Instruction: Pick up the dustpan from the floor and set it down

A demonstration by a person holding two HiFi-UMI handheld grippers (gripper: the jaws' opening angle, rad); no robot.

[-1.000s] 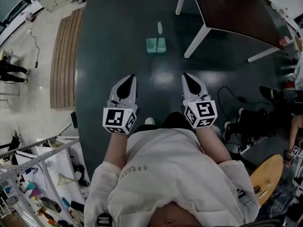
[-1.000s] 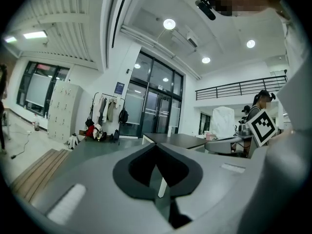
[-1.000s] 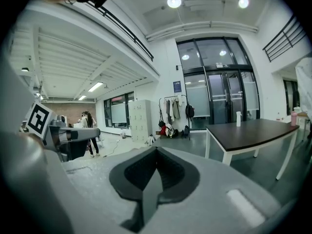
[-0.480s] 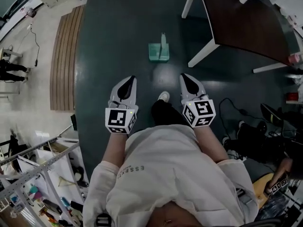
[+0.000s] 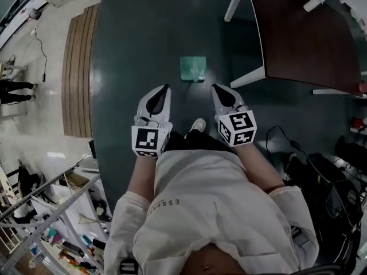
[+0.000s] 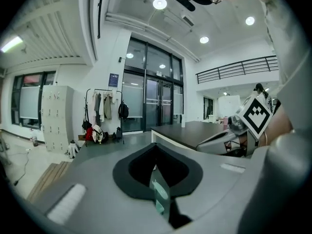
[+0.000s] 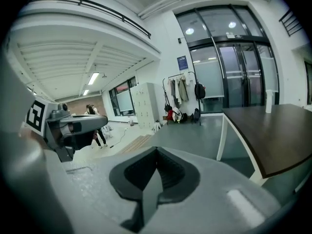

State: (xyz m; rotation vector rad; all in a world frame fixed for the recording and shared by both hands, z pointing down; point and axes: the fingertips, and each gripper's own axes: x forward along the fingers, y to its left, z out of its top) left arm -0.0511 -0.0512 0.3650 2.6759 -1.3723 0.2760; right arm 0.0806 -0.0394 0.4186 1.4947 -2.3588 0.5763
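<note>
- Currently, the green dustpan (image 5: 193, 69) lies flat on the dark floor (image 5: 143, 39), untouched by either gripper.
- It sits just ahead of both grippers, roughly on the line between them, and near a white leg (image 5: 248, 78) of the brown-topped bench (image 5: 298, 39).
- Left gripper (image 5: 166, 87): held above the floor, pointing toward the dustpan. Its fingers (image 6: 131, 169) are pressed together at the tips, with nothing between them.
- Right gripper (image 5: 213, 87): held beside the left one, apart from it. Its fingers (image 7: 170, 172) are also pressed together and empty.
- A white shoe (image 5: 198, 125) of the person shows on the floor between the two grippers.
- A strip of wooden slats (image 5: 77, 67) runs along the floor's left edge.
</note>
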